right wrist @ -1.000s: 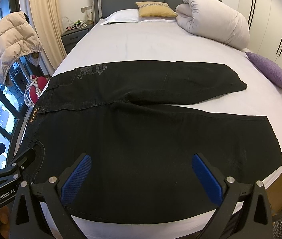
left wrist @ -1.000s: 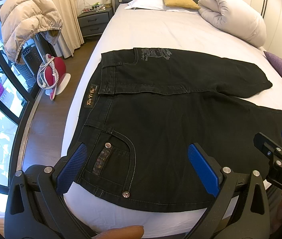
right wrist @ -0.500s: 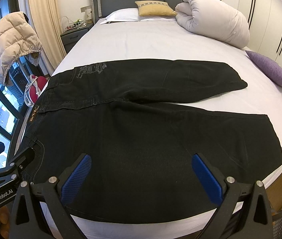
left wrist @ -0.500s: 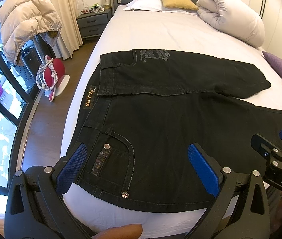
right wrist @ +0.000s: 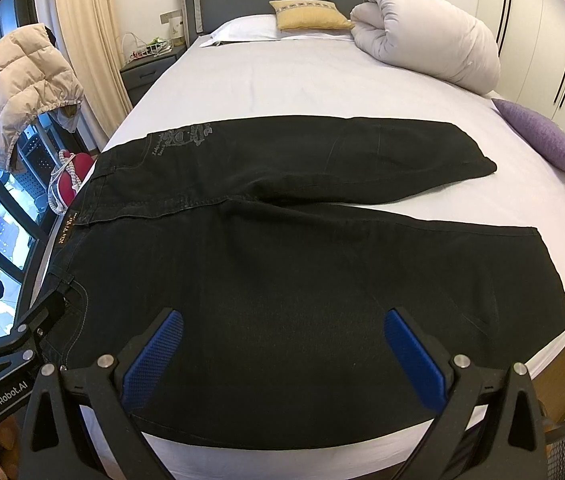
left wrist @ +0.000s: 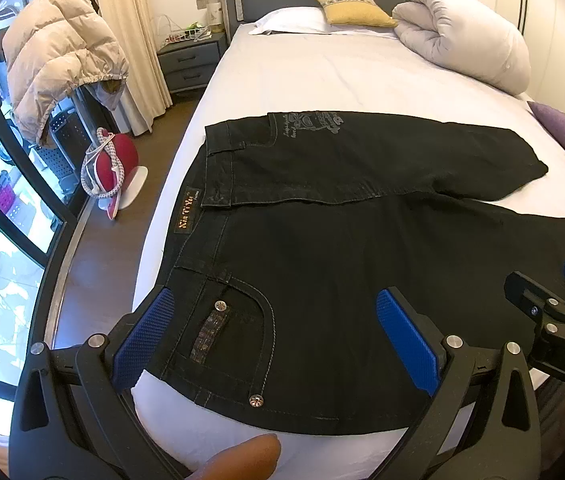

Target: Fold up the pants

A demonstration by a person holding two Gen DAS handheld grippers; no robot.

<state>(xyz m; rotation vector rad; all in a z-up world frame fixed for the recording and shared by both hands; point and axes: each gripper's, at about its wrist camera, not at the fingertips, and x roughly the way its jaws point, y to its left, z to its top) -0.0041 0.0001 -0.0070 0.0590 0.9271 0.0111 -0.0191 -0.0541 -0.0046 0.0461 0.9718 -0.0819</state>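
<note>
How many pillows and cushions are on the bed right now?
3: a white pillow at the headboard, a yellow cushion resting on it, and a purple cushion at the bed's right edge. The rolled duvet may hide more.

The left claw [left wrist: 274,338] hides a strip of the pants [left wrist: 362,260] behind each blue pad, and in its own view the near hem runs under the right pad. A fingertip [left wrist: 242,460] is cut off by the bottom edge. The right claw [right wrist: 282,356] covers the pants' near edge the same way in the right wrist view. The bed [right wrist: 282,80] hides its own foot below both pictures. The label [left wrist: 186,216] at the waistband reads unclearly; the grey print [left wrist: 310,122] is too small to read. Items on the nightstand [left wrist: 190,60] are too small to tell.
</note>
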